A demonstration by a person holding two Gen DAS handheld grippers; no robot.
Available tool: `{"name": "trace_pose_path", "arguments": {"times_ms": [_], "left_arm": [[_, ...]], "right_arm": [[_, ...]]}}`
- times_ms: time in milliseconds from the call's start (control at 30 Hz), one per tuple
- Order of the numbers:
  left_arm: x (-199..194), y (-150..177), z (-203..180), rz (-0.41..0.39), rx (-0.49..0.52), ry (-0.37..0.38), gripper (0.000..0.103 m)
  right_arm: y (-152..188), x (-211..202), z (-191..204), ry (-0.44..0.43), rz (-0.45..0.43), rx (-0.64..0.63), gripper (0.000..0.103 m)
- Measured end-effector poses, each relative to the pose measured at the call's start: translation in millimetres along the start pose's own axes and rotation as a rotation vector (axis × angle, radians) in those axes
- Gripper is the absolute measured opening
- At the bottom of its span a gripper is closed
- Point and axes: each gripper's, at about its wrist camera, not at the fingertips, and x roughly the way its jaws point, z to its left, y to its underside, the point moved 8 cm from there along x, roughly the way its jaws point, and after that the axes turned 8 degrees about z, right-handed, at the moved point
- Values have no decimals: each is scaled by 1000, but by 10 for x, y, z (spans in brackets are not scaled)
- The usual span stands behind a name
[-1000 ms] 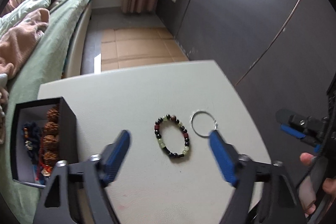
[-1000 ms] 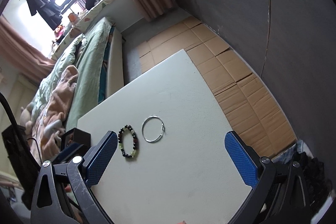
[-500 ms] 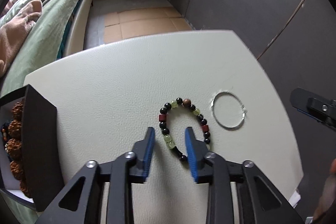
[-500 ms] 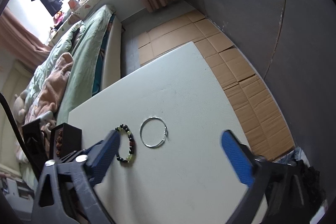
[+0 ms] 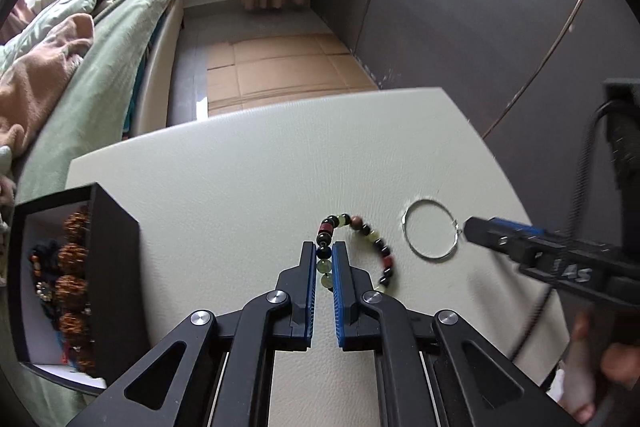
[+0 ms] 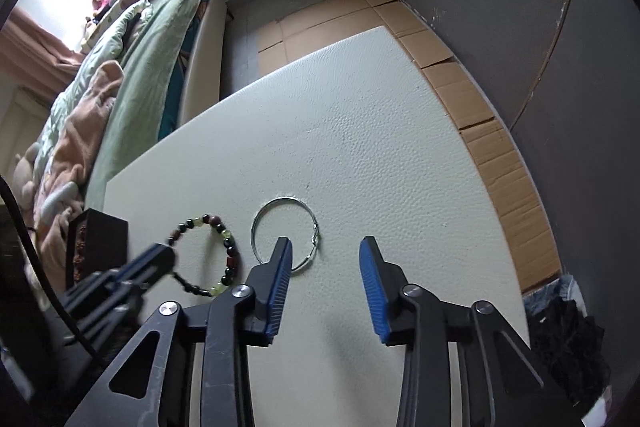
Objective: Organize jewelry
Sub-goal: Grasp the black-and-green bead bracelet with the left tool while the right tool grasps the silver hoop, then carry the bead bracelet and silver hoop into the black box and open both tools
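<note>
Your left gripper (image 5: 324,259) fingers are closing onto the bead bracelet (image 5: 360,251) on the bench (image 5: 248,187), your right gripper (image 6: 326,259) fingers half-open, closing astride the silver ring's (image 6: 285,231) edge.

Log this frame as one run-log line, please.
left gripper: closing on beaded bracelet | right gripper: closing, one finger inside silver ring, not gripped | jewelry box: open, left on table
</note>
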Motion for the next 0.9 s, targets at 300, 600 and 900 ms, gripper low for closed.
{"name": "trace_pose_path", "arguments": {"times_ms": [300, 600, 900], "left_arm": [[-279, -68, 107, -56, -26, 49, 8], [-494, -68, 257, -95, -56, 67, 8], [-856, -15, 381, -169, -97, 92, 8]], "right_arm": [[-8, 118, 82, 27, 14, -22, 16], [3, 119, 118, 142, -4, -75, 11], [55, 13, 173, 129, -31, -74, 4]]}}
